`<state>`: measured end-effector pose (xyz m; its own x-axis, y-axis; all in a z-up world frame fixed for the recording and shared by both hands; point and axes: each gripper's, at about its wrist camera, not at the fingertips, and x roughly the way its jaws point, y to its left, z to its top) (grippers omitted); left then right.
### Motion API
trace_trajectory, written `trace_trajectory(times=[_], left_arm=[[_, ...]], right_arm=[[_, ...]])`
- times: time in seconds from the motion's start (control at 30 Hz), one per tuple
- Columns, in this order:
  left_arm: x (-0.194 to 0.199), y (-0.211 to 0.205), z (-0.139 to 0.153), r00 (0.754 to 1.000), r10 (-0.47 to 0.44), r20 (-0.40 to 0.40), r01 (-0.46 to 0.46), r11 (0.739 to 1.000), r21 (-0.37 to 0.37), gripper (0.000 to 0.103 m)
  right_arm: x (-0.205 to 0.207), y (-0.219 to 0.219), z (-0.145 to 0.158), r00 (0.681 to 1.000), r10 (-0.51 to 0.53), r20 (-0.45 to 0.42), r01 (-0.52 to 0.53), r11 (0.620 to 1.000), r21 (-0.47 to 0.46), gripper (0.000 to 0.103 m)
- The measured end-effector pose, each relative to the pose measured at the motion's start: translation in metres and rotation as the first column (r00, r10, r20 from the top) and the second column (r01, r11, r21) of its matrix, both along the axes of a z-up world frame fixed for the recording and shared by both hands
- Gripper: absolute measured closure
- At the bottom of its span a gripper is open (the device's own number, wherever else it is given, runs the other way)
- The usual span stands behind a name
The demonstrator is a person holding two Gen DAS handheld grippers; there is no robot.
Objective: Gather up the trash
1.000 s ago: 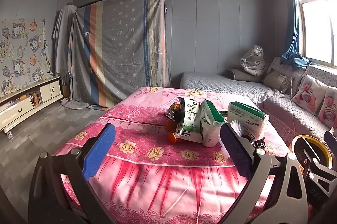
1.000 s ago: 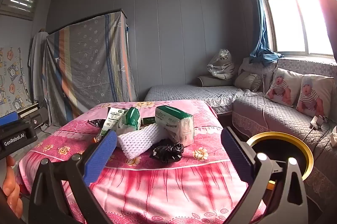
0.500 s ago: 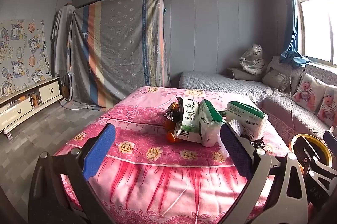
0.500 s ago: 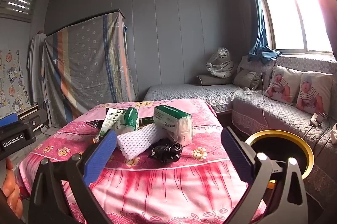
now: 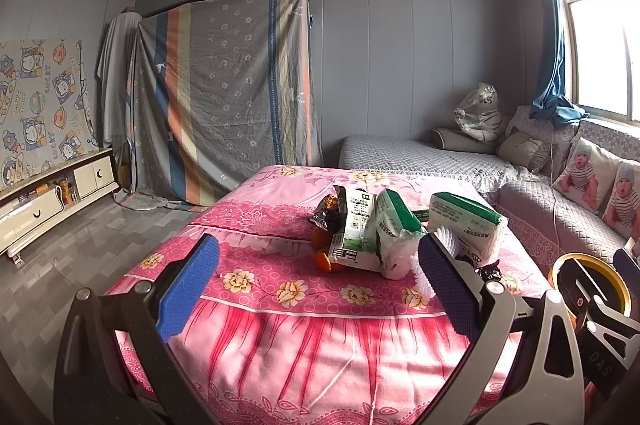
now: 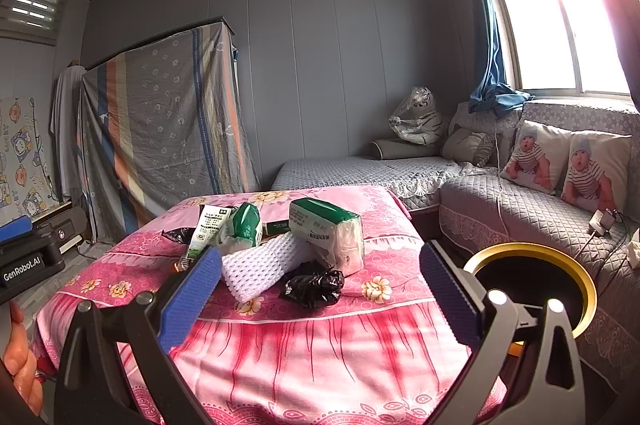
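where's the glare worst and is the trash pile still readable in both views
Right wrist view: the window blows out white with pink flare at the top right; the trash pile stays sharp. Left wrist view: the glare is smaller, the pile clear, and straight lines bow toward the edges.

Pink floral tablecloth (image 6: pixel 320 345); gold-rimmed black bin (image 6: pixel 532 253); blue fingers (image 6: pixel 188 299).

A striped sheet (image 5: pixel 224 93) hangs over something tall at centre left, against the grey wall. A cartoon cloth (image 5: pixel 42 105) sits at far left above a white cabinet (image 5: pixel 52 193). At right, a grey sofa (image 6: pixel 516 201) carries two baby-print pillows (image 6: pixel 568 161) and a wrapped tiger toy (image 6: pixel 418 117), under a bright window (image 6: pixel 560 25) with a blue curtain (image 6: pixel 488 65).
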<state>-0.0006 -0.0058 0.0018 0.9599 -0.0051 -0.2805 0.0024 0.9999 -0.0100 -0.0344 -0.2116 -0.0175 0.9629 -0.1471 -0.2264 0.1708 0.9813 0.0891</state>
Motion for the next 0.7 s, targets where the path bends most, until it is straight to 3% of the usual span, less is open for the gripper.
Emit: trace_trajectory(times=[0.5,0.7], left_arm=[[-0.001,-0.004,0.002,1.000,-0.002,-0.003,0.002,1.000,-0.001,0.008],[0.007,-0.005,-0.011,1.000,-0.005,-0.010,0.005,1.000,-0.001,0.008]], right_arm=[[0.001,-0.001,-0.002,1.000,-0.001,-0.005,0.001,1.000,0.002,0.007],[-0.001,0.000,-0.004,1.000,-0.001,-0.006,0.001,1.000,0.003,0.007]])
